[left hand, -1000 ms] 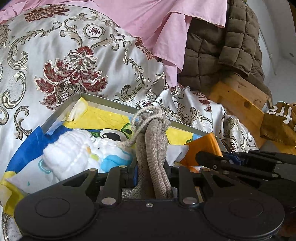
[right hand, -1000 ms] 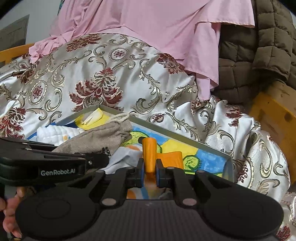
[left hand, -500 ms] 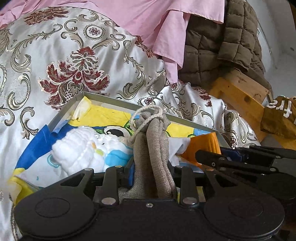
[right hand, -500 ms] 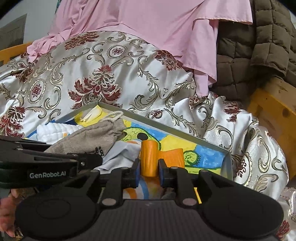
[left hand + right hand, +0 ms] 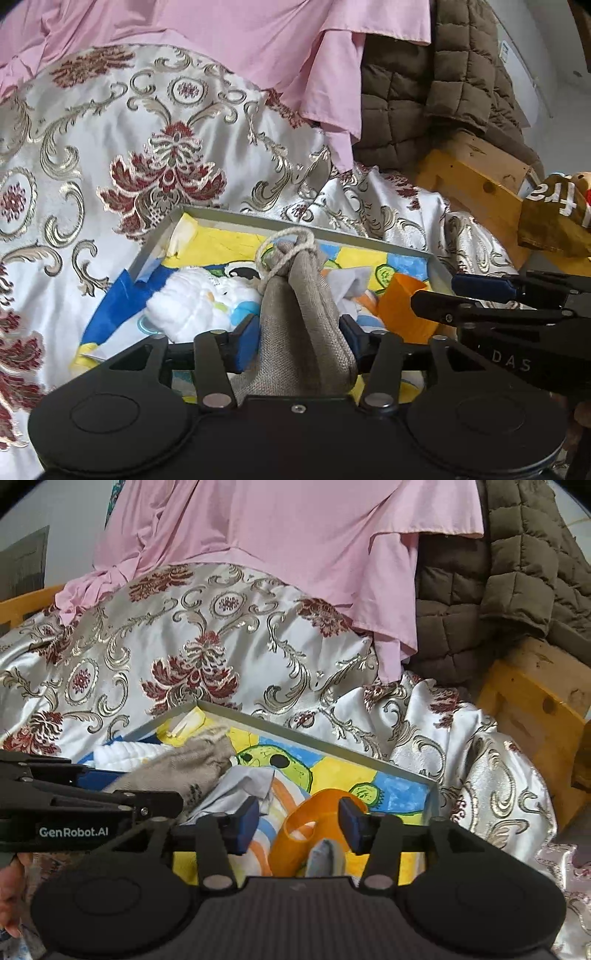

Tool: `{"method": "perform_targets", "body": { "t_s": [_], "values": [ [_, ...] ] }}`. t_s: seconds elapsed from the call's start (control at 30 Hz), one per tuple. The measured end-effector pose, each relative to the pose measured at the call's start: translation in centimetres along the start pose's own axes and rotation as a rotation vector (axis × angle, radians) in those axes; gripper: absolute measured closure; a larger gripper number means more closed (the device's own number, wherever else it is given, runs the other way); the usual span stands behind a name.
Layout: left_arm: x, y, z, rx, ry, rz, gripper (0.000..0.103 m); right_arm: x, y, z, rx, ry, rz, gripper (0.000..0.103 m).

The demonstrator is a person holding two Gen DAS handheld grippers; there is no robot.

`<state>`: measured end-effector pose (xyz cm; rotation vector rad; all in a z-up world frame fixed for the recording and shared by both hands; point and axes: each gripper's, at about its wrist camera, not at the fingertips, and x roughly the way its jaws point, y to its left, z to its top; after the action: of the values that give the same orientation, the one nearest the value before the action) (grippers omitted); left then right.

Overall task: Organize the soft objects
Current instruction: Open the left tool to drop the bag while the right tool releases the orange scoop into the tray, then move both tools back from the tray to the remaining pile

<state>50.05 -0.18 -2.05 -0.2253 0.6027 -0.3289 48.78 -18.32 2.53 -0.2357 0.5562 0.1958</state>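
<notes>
Tray (image 5: 173,229) holds pouch (image 5: 299,314), orange piece (image 5: 314,819), seemingly white cloth; both tongs opening, gripping nothing.

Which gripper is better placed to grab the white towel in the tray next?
Left, probably. The left gripper sits beside the white towel, its jaws opening off the burlap pouch. The right gripper straddles the orange piece, farther away.

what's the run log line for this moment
left claw: opening, beige drawstring pouch between | right claw: opening, orange soft loop between | both over grey-rimmed tray

Soft even daylight, satin glare, fisheye-bent edges, slight motion blur.
</notes>
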Motion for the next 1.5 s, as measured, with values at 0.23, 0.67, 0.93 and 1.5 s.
{"method": "perform_targets", "body": {
  "t_s": [0.23, 0.67, 0.93, 1.5],
  "values": [
    [-4.0, -0.8, -0.4, -0.003, -0.06, 0.026, 0.043, -3.9, -0.8, 0.3, 0.02, -0.056, -0.024, 0.032],
    [-12.7, -1.7, -2.4, -0.031, -0.167, 0.078, 0.018, -11.5, -0.8, -1.7, 0.102, -0.138, 0.003, 0.008],
    [-16.9, -3.6, -3.7, 0.014, -0.191, 0.062, 0.008, -15.8, -0.5, -2.6, 0.138, -0.173, 0.043, 0.0],
    [-26.4, -6.6, -6.8, 0.058, -0.26, 0.043, 0.001, -23.5, 0.3, -6.2, 0.199, -0.21, 0.061, 0.0]
  ]
}}
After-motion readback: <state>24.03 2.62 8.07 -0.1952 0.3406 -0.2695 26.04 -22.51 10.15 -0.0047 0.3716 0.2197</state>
